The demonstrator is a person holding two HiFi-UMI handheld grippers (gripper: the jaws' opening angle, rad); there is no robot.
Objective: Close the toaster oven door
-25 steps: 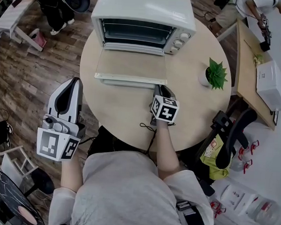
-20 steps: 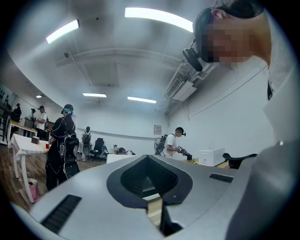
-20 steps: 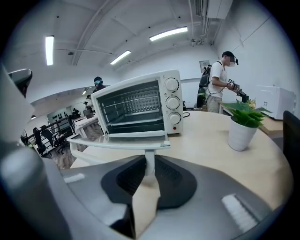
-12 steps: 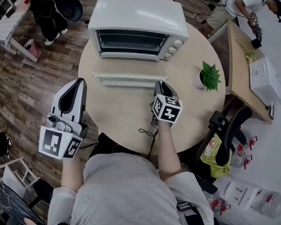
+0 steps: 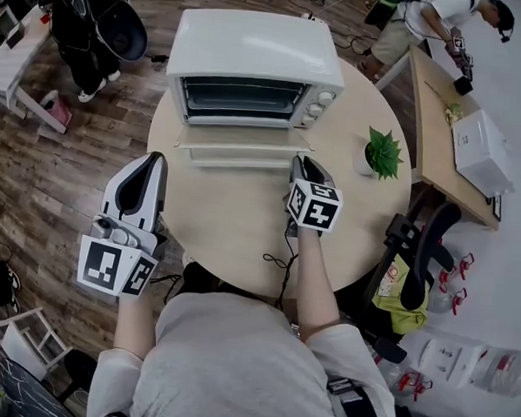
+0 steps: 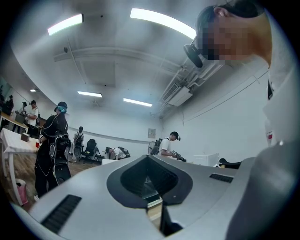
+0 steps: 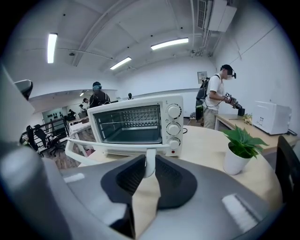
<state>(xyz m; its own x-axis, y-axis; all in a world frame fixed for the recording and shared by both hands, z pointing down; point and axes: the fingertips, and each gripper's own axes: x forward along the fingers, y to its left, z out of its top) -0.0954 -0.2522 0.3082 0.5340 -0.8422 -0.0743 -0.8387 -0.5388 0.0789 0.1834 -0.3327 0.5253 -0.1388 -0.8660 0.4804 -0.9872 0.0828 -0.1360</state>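
A white toaster oven (image 5: 256,46) stands at the far side of the round wooden table (image 5: 234,219). Its glass door (image 5: 243,140) hangs partly open and tilts up from flat, with the white handle (image 5: 241,161) along its front edge. My right gripper (image 5: 301,164) is at the handle's right end. In the right gripper view the jaws of the right gripper (image 7: 148,164) are shut on the handle's white end post, and the oven (image 7: 136,123) shows its open cavity. My left gripper (image 5: 153,163) hangs shut beyond the table's left edge, holding nothing.
A small potted plant (image 5: 382,154) stands on the table right of the oven. A black cable (image 5: 280,248) trails over the near edge. A side table with a white box (image 5: 481,149) and a chair (image 5: 415,255) are at the right. People stand around the room.
The oven door has swung up from lying flat to partly raised. My right gripper has moved up and toward the oven with the handle. The left gripper has hardly moved.
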